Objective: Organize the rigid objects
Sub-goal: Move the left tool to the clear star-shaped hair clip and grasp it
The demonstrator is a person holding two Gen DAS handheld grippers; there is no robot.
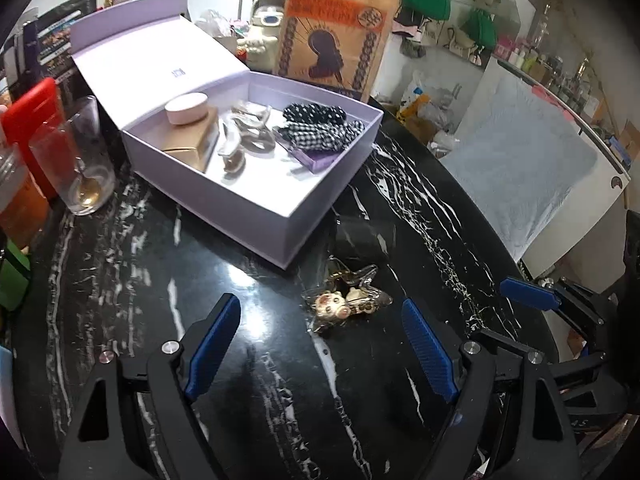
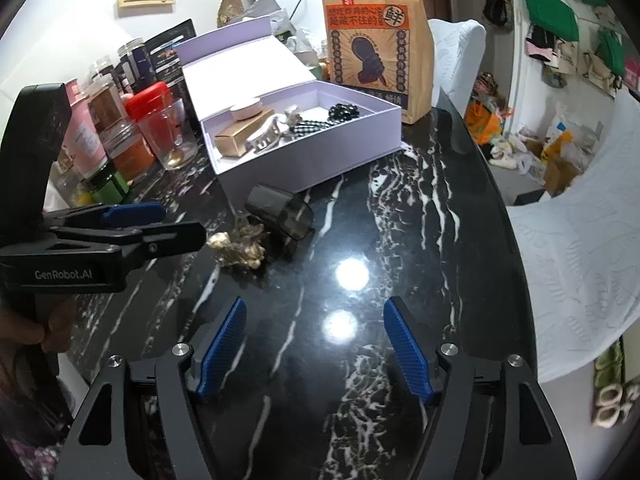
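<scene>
Hovering left tongs [image 1: 324,340], right tongs [image 2: 316,344] apart, empty | keychain [image 1: 346,304] beside dark cup [image 2: 280,212] | box [image 1: 224,200] behind

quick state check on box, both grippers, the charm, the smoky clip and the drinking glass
lavender box: lid open
left gripper: open, empty
right gripper: open, empty
star charm: on table, outside box
smoky clip: on table, outside box
drinking glass: upright, spoon inside

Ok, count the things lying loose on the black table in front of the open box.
2: a star-shaped keychain with small animal charms, ahead of the left gripper, and a dark translucent clip just beyond it, beside the lilac box. Anything behind the box is hidden.
</scene>
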